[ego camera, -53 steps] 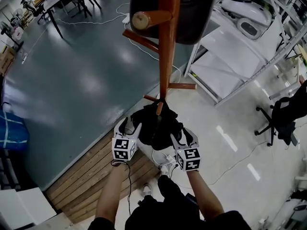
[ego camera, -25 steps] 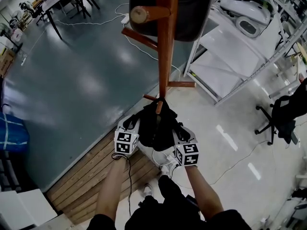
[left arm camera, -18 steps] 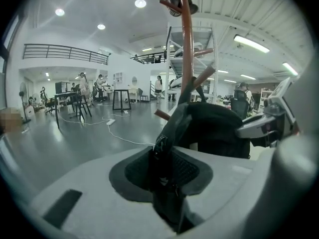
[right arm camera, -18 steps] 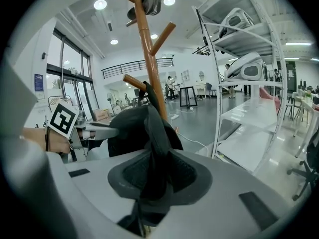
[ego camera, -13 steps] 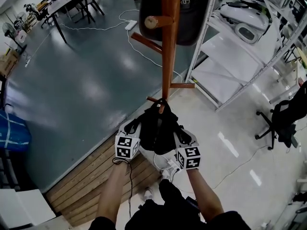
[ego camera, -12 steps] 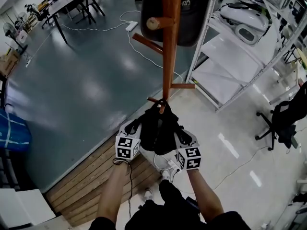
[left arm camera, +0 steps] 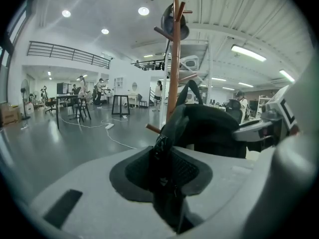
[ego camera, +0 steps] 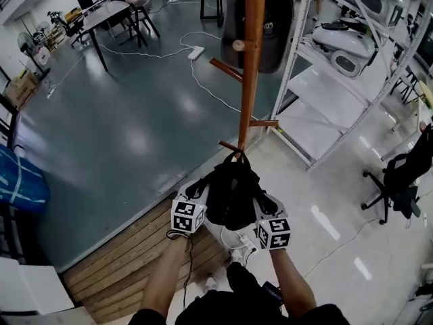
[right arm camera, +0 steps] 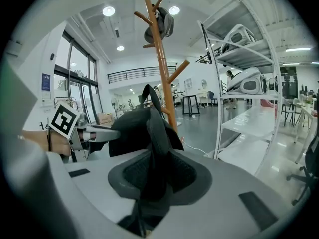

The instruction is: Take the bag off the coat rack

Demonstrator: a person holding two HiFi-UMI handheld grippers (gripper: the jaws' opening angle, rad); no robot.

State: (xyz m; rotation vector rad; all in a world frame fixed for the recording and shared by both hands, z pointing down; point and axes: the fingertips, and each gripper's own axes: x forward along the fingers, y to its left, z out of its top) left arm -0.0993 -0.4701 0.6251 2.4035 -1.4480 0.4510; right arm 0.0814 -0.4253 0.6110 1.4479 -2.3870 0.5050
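Snagging worries me: left tool (ego camera: pixel 197 193) and right tool (ego camera: pixel 262 205) both pinch the bag (ego camera: pixel 233 191), whose strap (ego camera: pixel 237 156) seems hooked on the coat rack (ego camera: pixel 252 80); pulling sideways could topple it.

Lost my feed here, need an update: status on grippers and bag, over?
Left gripper and right gripper both clamped on the black bag. Handle loop apparently still hooked on a low peg of the coat rack. No obstacle seen.
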